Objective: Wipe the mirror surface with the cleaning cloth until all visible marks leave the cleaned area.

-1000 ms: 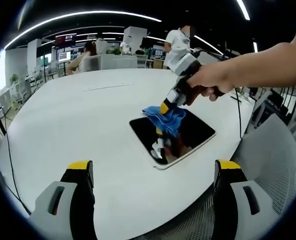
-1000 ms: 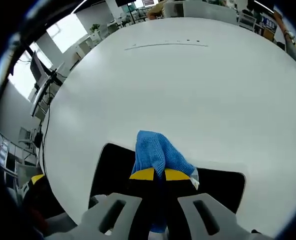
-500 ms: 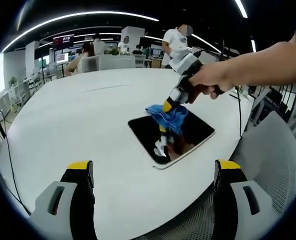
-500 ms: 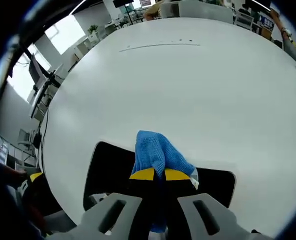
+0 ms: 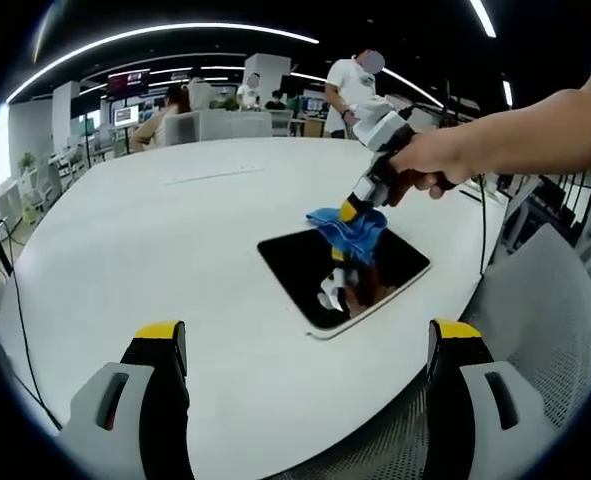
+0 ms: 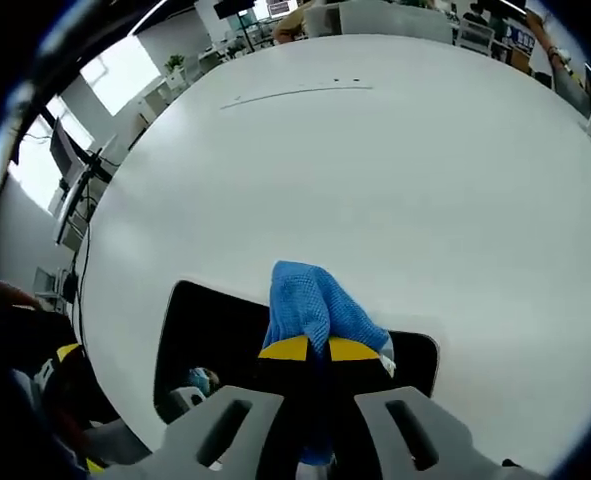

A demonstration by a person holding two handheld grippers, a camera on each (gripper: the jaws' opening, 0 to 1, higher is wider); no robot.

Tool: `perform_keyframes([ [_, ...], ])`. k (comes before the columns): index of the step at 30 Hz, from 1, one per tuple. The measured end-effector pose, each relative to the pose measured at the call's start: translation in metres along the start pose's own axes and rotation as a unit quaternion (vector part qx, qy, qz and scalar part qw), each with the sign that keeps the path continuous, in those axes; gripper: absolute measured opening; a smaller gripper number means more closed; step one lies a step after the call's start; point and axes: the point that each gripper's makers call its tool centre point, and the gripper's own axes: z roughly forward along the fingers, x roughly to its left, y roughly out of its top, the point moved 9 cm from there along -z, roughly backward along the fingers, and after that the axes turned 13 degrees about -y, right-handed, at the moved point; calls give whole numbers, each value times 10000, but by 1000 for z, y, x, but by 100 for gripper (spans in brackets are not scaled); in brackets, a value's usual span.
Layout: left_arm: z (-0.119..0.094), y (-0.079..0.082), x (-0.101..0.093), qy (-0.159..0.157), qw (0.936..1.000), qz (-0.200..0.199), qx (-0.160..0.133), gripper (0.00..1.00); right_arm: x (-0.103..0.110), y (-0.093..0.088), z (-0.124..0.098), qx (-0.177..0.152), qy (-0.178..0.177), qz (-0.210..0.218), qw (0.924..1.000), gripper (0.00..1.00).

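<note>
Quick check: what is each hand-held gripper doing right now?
Left hand-held gripper: open, holding nothing, above the white table.
Right hand-held gripper: shut on the blue cleaning cloth, at the mirror.

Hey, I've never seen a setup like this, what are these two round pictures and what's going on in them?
A person holds a two-jaw gripper in each hand, and a fisheye camera rides on each. The left gripper view looks across a white table: its own left gripper is open and holds nothing. Further on, the person's hand holds the right gripper, shut on a blue cloth, above a dark mirror lying flat on the table. The right gripper view looks along that gripper's own jaws, with the cloth bunched between them and the mirror beneath.
</note>
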Motion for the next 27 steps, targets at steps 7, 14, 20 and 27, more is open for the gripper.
perform_keyframes([
  [7,-1,0,0,18,10000,9,16,99,2,-1,-1,20,-34,90,10000,0],
  [14,0,0,-1,-24,10000,68,25,99,5,-3,-4,-5,-126,93,9999,0],
  [20,-1,1,0,-12,10000,58,-13,99,5,-9,-5,21,-135,165,9998,0],
  [27,-1,1,-1,-6,10000,66,-51,99,4,-23,-9,95,-76,340,9993,0],
])
